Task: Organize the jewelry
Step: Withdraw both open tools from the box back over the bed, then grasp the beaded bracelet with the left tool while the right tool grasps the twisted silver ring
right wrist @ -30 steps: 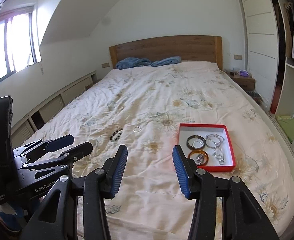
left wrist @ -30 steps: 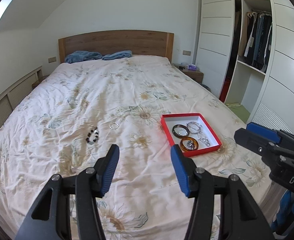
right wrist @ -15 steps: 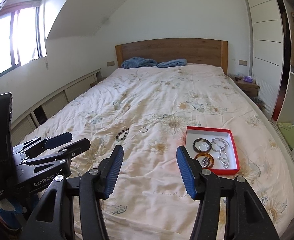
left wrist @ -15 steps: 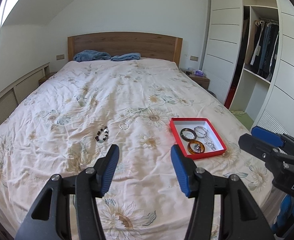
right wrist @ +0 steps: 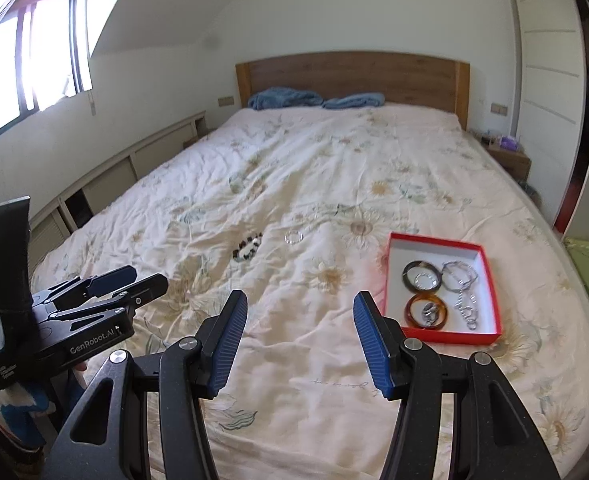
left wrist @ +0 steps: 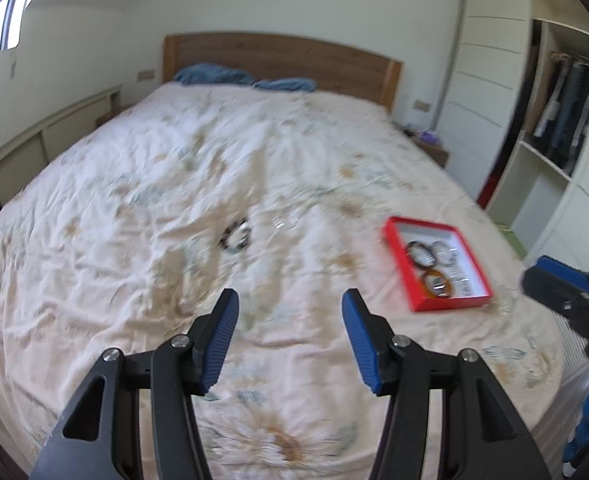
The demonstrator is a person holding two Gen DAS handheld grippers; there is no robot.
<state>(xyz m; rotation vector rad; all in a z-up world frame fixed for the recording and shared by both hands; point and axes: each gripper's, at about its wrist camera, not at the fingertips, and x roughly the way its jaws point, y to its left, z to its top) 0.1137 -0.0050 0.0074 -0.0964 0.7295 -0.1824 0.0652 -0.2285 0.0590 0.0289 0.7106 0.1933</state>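
I see a shallow red cardboard tray with a white inside lying flat on the bed. In it lie a dark round bangle, an amber translucent bangle and a silver chain with rings. Well apart to its left, a dark beaded bracelet and a small clear ring lie near each other on the cover.

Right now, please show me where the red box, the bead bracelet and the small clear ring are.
red box (right wrist: 392, 264), right wrist view, on its left wall.
bead bracelet (right wrist: 248, 247), right wrist view, on its beads.
clear ring (right wrist: 293, 236), right wrist view, on its rim.
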